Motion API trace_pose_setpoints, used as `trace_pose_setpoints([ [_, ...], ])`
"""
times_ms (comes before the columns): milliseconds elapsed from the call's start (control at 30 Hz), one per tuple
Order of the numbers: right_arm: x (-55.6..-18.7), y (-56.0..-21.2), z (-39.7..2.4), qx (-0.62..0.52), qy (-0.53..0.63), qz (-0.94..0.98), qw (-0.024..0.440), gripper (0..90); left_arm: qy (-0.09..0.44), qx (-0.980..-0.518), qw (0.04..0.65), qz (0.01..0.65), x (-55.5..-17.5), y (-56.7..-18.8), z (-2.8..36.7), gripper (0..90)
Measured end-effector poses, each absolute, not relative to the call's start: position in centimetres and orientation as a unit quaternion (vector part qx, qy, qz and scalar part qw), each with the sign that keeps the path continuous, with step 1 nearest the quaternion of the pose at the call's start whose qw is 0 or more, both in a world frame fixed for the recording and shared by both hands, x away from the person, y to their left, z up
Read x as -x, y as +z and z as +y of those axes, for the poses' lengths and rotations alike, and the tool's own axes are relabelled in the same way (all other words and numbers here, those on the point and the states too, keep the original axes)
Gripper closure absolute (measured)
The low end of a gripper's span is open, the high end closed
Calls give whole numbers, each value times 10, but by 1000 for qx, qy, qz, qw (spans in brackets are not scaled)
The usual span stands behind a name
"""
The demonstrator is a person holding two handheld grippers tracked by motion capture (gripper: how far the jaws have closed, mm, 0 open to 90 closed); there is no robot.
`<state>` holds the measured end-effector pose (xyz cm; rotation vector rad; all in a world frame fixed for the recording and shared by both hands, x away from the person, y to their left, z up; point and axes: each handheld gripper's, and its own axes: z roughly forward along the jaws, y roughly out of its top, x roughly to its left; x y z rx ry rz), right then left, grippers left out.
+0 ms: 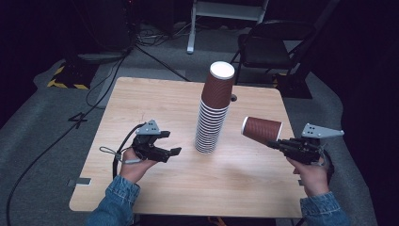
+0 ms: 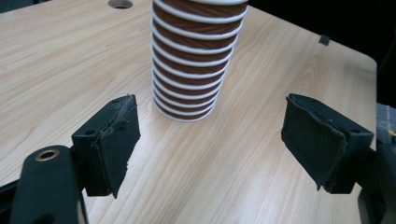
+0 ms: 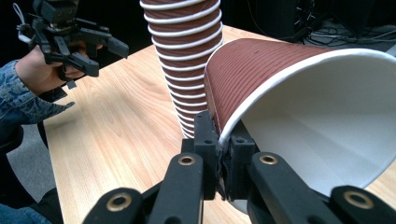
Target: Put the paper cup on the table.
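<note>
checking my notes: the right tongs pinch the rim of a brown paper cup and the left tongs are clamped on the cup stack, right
Not quite. The right tongs do pinch the brown paper cup by its rim, but the left tongs are open and empty, short of the cup stack, as the left gripper view shows.

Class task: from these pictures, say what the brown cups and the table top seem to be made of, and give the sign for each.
Single cup in the right gripper: likely paper, matt; ribbed brown wall, plain white inside, thin rolled rim.
Stack of cups: the same ribbed brown walls and white rims, so probably paper too.
Table top: pale wood grain, smooth; whether solid wood or printed laminate cannot be told.
</note>
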<state>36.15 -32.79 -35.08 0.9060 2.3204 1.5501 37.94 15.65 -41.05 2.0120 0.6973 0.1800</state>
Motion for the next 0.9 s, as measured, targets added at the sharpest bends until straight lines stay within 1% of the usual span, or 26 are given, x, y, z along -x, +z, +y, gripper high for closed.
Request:
trace_pose_setpoints([
  [233, -369, -338, -329, -325, 502, 793, 115, 868, 80, -832, 458, 303, -381, -423, 164, 194],
  [367, -376, -334, -330, -347, 477, 800, 112, 869, 76, -831, 456, 307, -381, -429, 169, 198],
  [533, -384, -327, -326, -374, 424, 816, 116, 869, 64, -833, 448, 319, -385, -439, 172, 200],
  [667, -391, -319, -321, -394, 376, 829, 124, 869, 65, -836, 441, 319, -387, -442, 172, 201],
  [900, -402, -311, -317, -412, 331, 839, 127, 868, 60, -845, 423, 323, -389, -448, 171, 203],
])
